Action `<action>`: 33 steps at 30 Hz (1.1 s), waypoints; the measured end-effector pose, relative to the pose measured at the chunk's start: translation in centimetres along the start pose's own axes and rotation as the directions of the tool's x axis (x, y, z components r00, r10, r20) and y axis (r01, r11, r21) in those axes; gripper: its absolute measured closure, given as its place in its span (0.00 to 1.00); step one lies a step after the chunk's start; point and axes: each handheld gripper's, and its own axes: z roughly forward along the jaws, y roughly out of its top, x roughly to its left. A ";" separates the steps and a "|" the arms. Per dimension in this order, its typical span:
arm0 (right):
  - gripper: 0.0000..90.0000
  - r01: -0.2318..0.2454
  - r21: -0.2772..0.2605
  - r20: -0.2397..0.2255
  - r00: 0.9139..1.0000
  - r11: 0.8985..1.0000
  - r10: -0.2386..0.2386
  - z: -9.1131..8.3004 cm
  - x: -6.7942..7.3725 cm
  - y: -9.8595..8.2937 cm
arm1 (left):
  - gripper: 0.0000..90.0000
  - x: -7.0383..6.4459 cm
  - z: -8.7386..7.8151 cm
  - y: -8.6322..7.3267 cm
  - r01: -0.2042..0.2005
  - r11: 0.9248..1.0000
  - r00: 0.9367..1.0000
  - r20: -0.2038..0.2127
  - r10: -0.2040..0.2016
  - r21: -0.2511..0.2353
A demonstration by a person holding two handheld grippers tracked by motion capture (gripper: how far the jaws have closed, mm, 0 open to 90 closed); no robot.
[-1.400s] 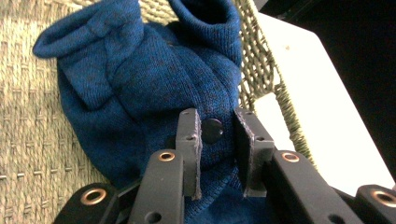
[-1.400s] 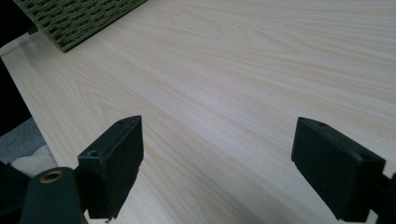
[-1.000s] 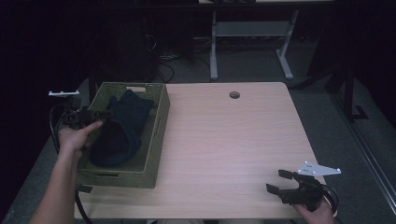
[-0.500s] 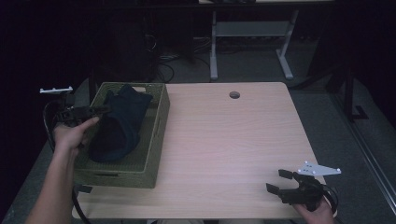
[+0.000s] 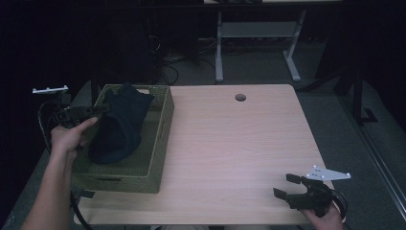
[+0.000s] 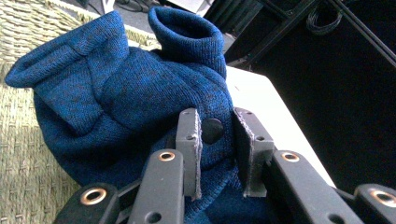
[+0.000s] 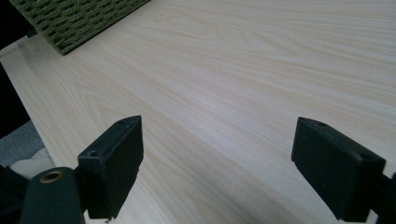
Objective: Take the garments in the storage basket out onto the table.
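Observation:
A dark blue knit garment [image 5: 119, 125] lies in a woven green basket [image 5: 165, 120] at the table's left side, its upper part raised toward the basket's left wall. My left gripper [image 5: 98, 110] reaches in over that wall and is shut on a fold of the blue knit garment [image 6: 116, 93]. In the left gripper view the left gripper [image 6: 215, 140] pinches fabric next to a dark button [image 6: 212, 129]. My right gripper [image 5: 286, 187] rests open at the table's near right corner. Its own view shows the right gripper [image 7: 219, 163] wide open above bare wood.
The light wooden table [image 5: 230, 143] has a round cable hole [image 5: 240, 97] near its far edge. The woven basket's corner [image 7: 79, 18] lies far ahead of my right gripper. Desk legs and cables stand in the dark behind the table.
My left gripper has drawn back toward the basket's left wall and risen a little, pulling the garment's upper part with it. The right gripper has stayed still.

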 end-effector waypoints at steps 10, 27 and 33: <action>0.18 0.004 -0.003 -0.001 1.000 1.000 -0.004 -0.1 0.0 0.0 | 0.81 -0.7 -0.5 0.5 -0.006 1.000 1.000 0.021 0.006 -0.020; 0.18 0.002 -0.006 0.005 1.000 1.000 -0.002 -0.1 0.0 0.0 | 0.81 -2.8 -0.7 1.6 -0.033 0.998 0.997 0.075 0.037 -0.045; 0.17 0.001 -0.010 0.006 1.000 1.000 -0.001 -0.2 0.0 0.1 | 0.81 -3.6 -0.5 1.8 -0.050 0.998 0.995 0.086 0.053 -0.044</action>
